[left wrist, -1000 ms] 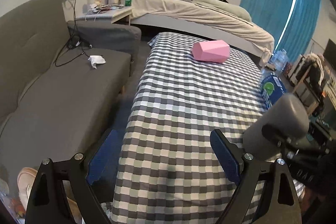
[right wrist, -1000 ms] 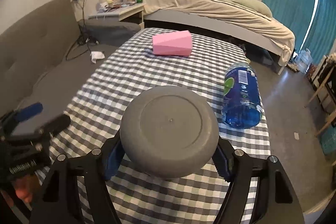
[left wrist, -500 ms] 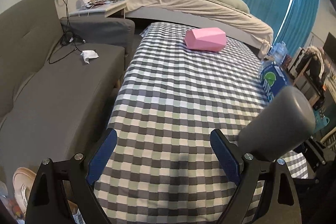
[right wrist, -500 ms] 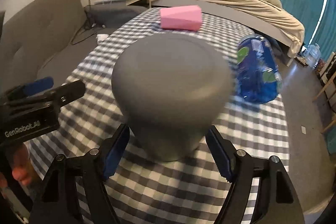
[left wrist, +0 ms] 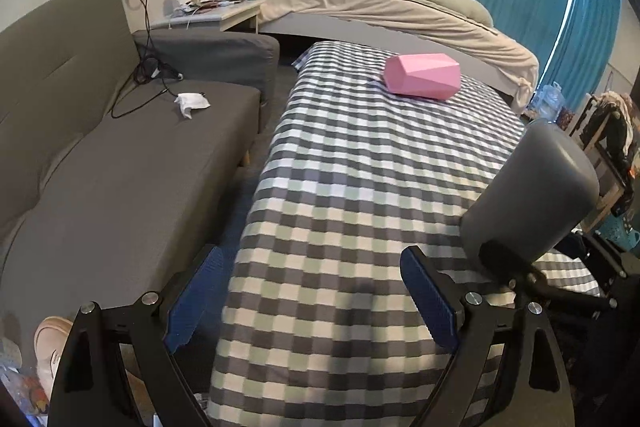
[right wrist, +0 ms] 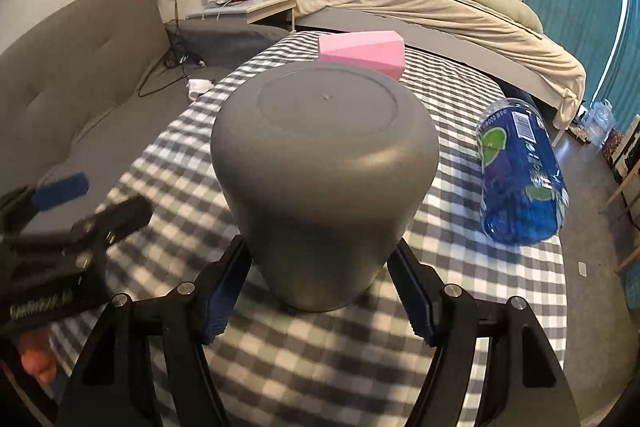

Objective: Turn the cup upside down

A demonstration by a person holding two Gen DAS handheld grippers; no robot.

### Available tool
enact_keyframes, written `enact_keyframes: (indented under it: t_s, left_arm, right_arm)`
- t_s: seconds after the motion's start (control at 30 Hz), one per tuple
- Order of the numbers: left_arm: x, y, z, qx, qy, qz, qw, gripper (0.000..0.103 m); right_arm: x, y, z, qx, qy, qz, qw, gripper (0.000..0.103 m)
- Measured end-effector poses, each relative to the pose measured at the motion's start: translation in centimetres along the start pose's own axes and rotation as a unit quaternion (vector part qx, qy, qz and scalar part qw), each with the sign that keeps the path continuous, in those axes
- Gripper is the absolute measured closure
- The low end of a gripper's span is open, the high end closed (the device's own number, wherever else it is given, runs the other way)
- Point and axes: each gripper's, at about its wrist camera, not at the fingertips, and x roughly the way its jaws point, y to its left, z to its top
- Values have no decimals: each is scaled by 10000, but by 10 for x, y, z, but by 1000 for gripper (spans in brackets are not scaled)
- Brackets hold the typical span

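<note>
A grey cup is held in my right gripper, bottom up, its flat base facing up and away, its rim down close over the checked tablecloth. The blue pads press both sides of its lower wall. In the left wrist view the same cup shows at the right, tilted, with the right gripper's finger on it. My left gripper is open and empty over the near left edge of the table. It also shows in the right wrist view at the left.
A pink faceted box lies at the table's far end. A blue water bottle lies on its side at the right edge. A grey sofa runs along the left; a bed stands behind.
My right gripper has turned the cup from base facing the camera to base up, rim toward the cloth. The left gripper has drifted slightly, still open.
</note>
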Motion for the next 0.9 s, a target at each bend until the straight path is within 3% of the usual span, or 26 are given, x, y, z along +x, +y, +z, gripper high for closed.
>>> enact_keyframes:
  t_s: [0.27, 0.57, 0.9]
  left_arm:
    - [-9, 8, -6, -123, -7, 12, 9999, 10]
    - [-55, -11, -12, -39, -326, -31, 9995, 10]
    - [-127, -64, -12, 587, -1313, -199, 9894, 10]
  right_arm:
    - [0, -2, 5, 193, 160, -99, 9996, 29]
    - [-64, -12, -5, 285, -309, 79, 9991, 27]
    - [-146, -43, -27, 423, -1029, -245, 9935, 26]
